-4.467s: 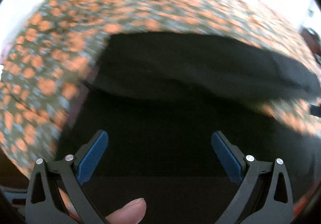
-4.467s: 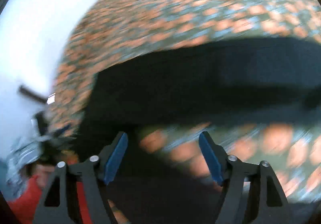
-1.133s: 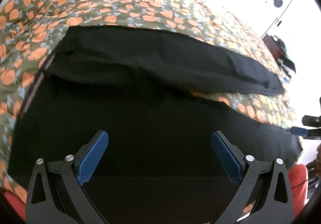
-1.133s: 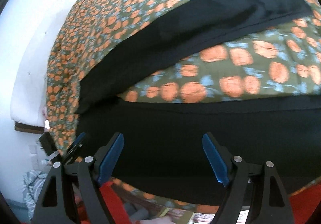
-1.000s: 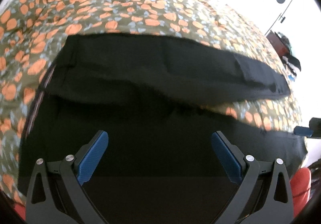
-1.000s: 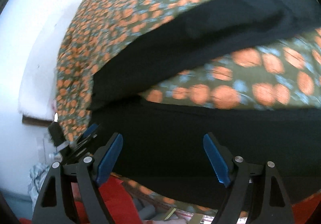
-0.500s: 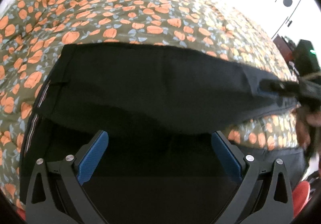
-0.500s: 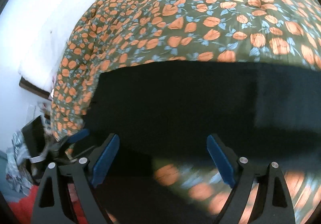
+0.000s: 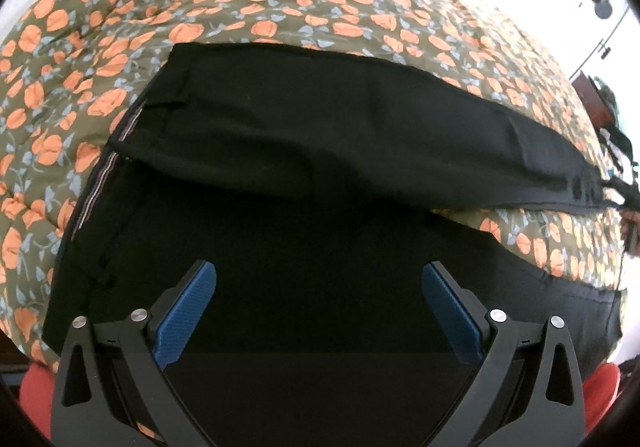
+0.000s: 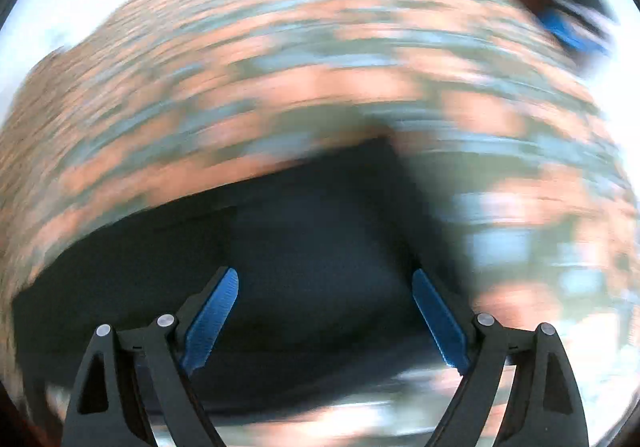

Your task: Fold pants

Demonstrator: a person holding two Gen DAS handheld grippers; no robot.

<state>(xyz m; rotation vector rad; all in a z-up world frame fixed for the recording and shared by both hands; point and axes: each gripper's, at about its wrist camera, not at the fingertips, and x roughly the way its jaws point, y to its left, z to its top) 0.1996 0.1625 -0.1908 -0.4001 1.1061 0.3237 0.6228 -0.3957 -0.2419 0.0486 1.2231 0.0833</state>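
Black pants (image 9: pixel 360 135) lie spread on a bedspread (image 9: pixel 280 7) printed with orange flowers. The waistband (image 9: pixel 100 183), with a striped lining, is at the left, and both legs run to the right. The far leg overlaps the near leg (image 9: pixel 320 239) close to the waist and parts from it toward the hems. My left gripper (image 9: pixel 320 279) hangs open over the near leg with nothing between its blue pads (image 9: pixel 188 311). The right wrist view is smeared by motion. There my right gripper (image 10: pixel 324 287) is open above a squared end of black cloth (image 10: pixel 320 227).
The floral bedspread (image 10: pixel 280 67) fills the space around the pants. Red fabric (image 9: pixel 36 387) shows at the bed's near edge in both lower corners. A blurred dark and blue shape (image 10: pixel 568 27) sits at the upper right. A bright wall lies beyond the bed.
My right gripper has swept fast from over the near leg across to the end of the black cloth, and its view has blurred. The left gripper has hardly moved.
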